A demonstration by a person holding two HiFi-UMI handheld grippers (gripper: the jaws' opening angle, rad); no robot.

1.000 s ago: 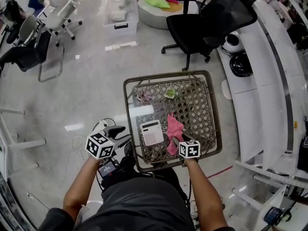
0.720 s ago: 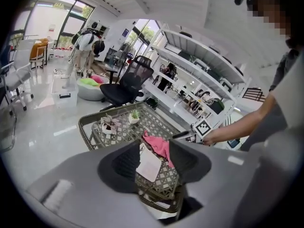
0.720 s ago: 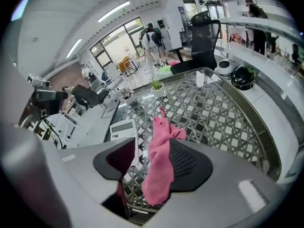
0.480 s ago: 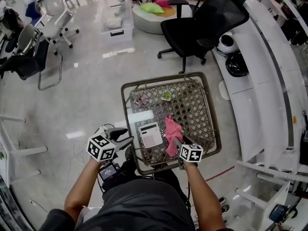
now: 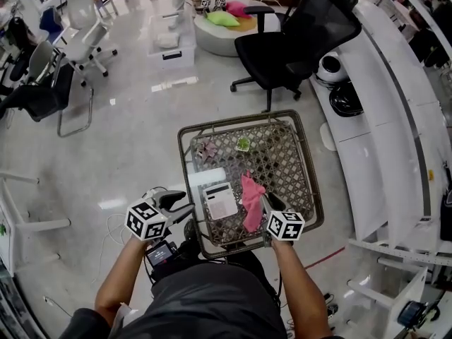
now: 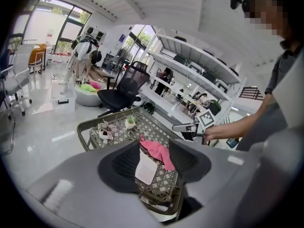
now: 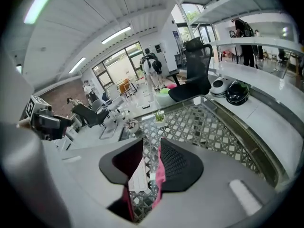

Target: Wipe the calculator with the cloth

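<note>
Nearest the person, the left gripper (image 5: 180, 203) hangs off the tabletop's (image 5: 282, 157) front-left corner. Its jaws are spread wide with nothing between them; its own view only looks past them at the things further in. Loose cables (image 5: 116, 210) lie on the floor just left of it.

The right gripper (image 7: 151, 148) is over the front edge of the lattice tabletop. Its jaws have just been closing and now stand narrow, pinching the pink cloth (image 5: 251, 198). Pink fabric shows against the inner face of one jaw and hangs below them. From the head view the cloth stretches from those jaws away across the lattice.

The calculator (image 5: 220, 200) lies flat on the front-left part of the tabletop. It is just left of the cloth, and nothing rests on it. Whether the cloth's edge touches it I cannot tell.

Further back, near the far edge, stand two small potted plants: a green one (image 5: 243, 144) and a purplish one (image 5: 207, 148) to its left. Both are well apart from the calculator.

Beyond the tabletop a black office chair (image 5: 296, 37) stands on the glossy floor. A long white counter (image 5: 395, 97) curves down the right side, with a white round thing (image 5: 330, 66) and a black one (image 5: 351, 97) at its near edge. Furthest off are a white box (image 5: 173, 48) and a round cushion seat (image 5: 226, 20).
</note>
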